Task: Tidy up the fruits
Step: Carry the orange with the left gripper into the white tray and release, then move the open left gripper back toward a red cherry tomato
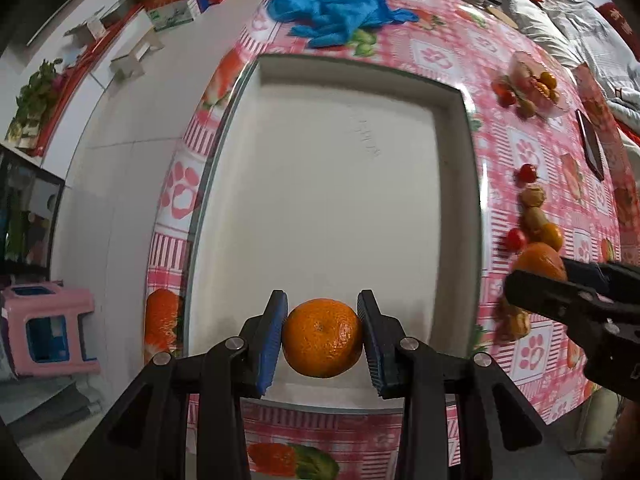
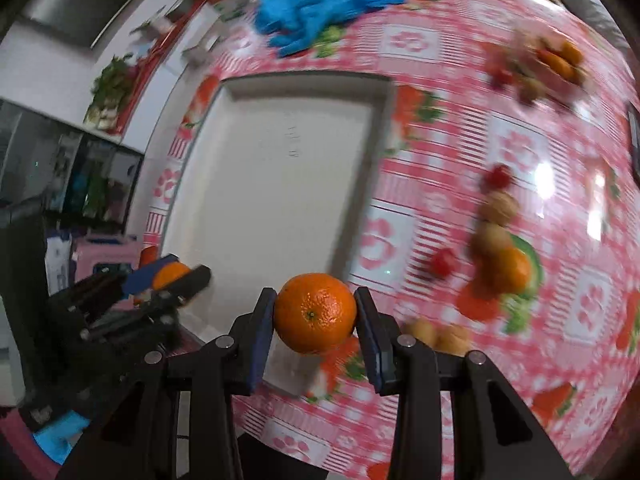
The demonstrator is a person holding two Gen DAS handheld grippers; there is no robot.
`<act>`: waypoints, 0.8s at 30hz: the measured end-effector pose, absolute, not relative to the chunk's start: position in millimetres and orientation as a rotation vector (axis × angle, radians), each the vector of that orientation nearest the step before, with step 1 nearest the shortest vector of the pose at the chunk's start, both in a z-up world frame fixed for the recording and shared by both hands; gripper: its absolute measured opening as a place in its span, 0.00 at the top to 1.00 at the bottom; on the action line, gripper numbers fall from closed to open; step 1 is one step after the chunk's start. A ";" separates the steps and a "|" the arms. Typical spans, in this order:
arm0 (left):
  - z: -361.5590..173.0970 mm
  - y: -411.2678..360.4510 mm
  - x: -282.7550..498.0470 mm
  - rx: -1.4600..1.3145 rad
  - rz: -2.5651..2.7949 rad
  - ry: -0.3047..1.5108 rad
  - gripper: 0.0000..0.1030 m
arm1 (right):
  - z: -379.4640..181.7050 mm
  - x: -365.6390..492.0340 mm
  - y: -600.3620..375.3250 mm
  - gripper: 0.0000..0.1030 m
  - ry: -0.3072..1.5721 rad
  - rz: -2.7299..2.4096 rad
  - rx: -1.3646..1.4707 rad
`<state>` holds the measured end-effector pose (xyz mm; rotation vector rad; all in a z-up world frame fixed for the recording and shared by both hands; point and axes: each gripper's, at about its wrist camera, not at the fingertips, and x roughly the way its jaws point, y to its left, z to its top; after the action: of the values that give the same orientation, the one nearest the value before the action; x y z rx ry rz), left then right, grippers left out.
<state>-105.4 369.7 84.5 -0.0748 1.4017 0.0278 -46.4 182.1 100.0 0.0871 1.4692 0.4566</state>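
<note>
Pink patterned tablecloth carries a white tray; over its near edge one mandarin is clamped by the left gripper, while another mandarin is clamped by the right gripper beside its near corner.

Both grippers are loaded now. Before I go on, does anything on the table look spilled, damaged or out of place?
No spill or damage shows. The white tray holds no fruit yet. Loose fruit lies scattered right of it, and crumpled blue gloves lie beyond its far edge. Each mandarin sits squarely between its jaws.

Bright, even indoor light, heavy fisheye bending at the edges

I'm seeing glare glinting off the tablecloth, and motion blur is smearing the right wrist view
</note>
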 end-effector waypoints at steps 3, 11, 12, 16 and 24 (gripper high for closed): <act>77.7 376.0 -106.2 -0.069 0.033 1.408 0.63 | 90.2 -38.7 198.3 0.59 1.492 0.471 0.081; 68.3 383.6 -108.5 -0.063 0.015 1.413 0.54 | 66.9 -29.4 221.3 0.57 1.551 0.490 0.036; 67.7 383.0 -108.6 -0.056 0.017 1.416 0.39 | 65.4 -28.8 221.8 0.57 1.557 0.496 0.042; 73.6 380.4 -109.4 -0.035 0.021 1.392 0.31 | 69.0 -26.7 224.5 0.18 1.534 0.504 0.044; 88.9 369.9 -123.7 -0.029 0.013 1.333 0.31 | 102.5 -33.4 169.3 0.15 1.357 0.359 0.064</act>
<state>-123.7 369.9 88.9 -0.0289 1.3334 0.0133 -33.4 169.3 102.5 0.0641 1.3567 0.3592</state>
